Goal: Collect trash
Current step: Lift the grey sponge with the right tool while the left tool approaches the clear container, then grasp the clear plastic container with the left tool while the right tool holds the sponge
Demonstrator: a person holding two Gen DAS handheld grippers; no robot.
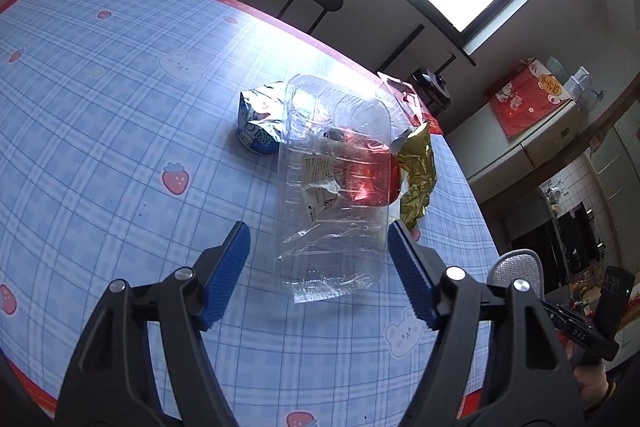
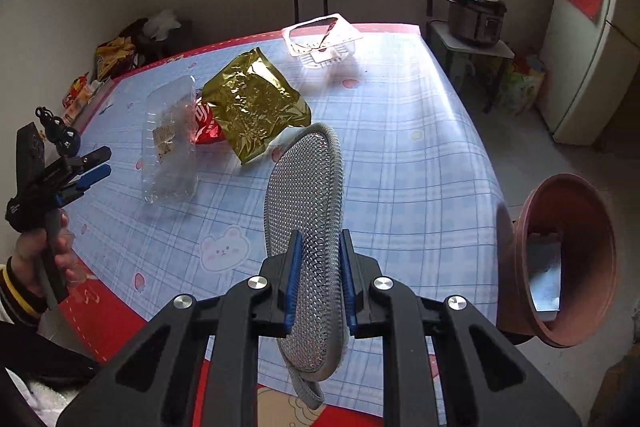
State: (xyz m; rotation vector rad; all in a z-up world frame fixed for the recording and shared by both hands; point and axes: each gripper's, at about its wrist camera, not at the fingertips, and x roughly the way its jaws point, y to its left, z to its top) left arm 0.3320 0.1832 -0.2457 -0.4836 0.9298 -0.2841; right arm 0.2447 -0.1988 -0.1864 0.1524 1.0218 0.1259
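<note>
Two wrappers (image 1: 416, 183) beside clear tray (image 1: 332, 187)

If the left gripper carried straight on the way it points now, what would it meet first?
Most likely the clear plastic clamshell box, lying on the table directly ahead between the open left gripper fingers.

The right gripper (image 2: 318, 283) was clamped on a grey mesh insole (image 2: 306, 211) above the table (image 2: 420, 155); a gold wrapper (image 2: 254, 103) apparently overlapped a red packet (image 2: 204, 127).

Black tongs (image 1: 318, 275) with ribbed blue pads (image 1: 226, 275), silver screws; black-and-yellow striped cuff (image 2: 20, 293)
</note>
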